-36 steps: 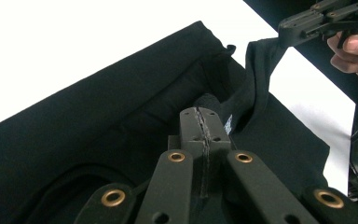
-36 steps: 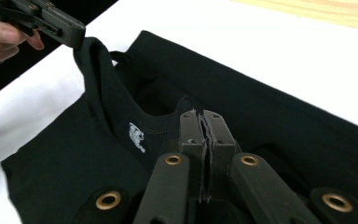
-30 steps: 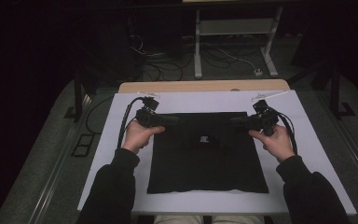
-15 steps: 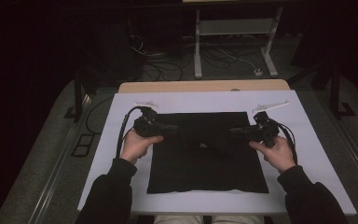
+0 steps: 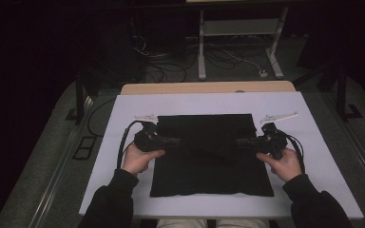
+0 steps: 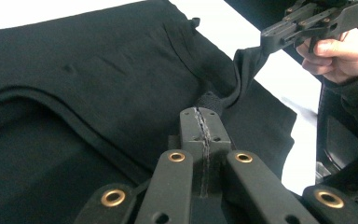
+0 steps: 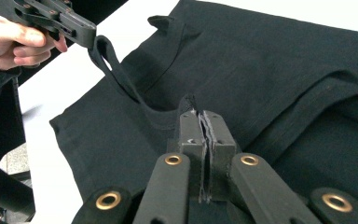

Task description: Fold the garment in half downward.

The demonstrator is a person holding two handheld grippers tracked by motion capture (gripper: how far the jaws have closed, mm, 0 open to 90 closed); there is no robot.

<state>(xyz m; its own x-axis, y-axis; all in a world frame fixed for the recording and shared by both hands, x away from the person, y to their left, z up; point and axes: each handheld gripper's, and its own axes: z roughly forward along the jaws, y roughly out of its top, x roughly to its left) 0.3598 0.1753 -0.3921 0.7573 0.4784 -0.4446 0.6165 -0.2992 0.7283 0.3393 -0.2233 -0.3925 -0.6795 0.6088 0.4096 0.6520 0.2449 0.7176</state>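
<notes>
Our left hand-held gripper [image 5: 175,141] and right hand-held gripper [image 5: 240,142] each pinch a fold of the black garment [image 5: 209,175], jaws clamped tight. It lies spread on the white tabletop [image 5: 309,142]; cables [image 5: 228,59] litter the dark floor beyond.

Looks like I'm working in some kind of lab or recording room, not anybody's home. The white sheet-covered table [image 5: 123,142] sits on a pale wooden top [image 5: 204,87] in a dark room with grey carpet floor [image 5: 43,156]. Behind it there's a white metal-legged stand [image 5: 237,42] with a tangle of loose black and white cables [image 5: 171,57] and a white power plug [image 5: 264,73] lying on the floor.
</notes>
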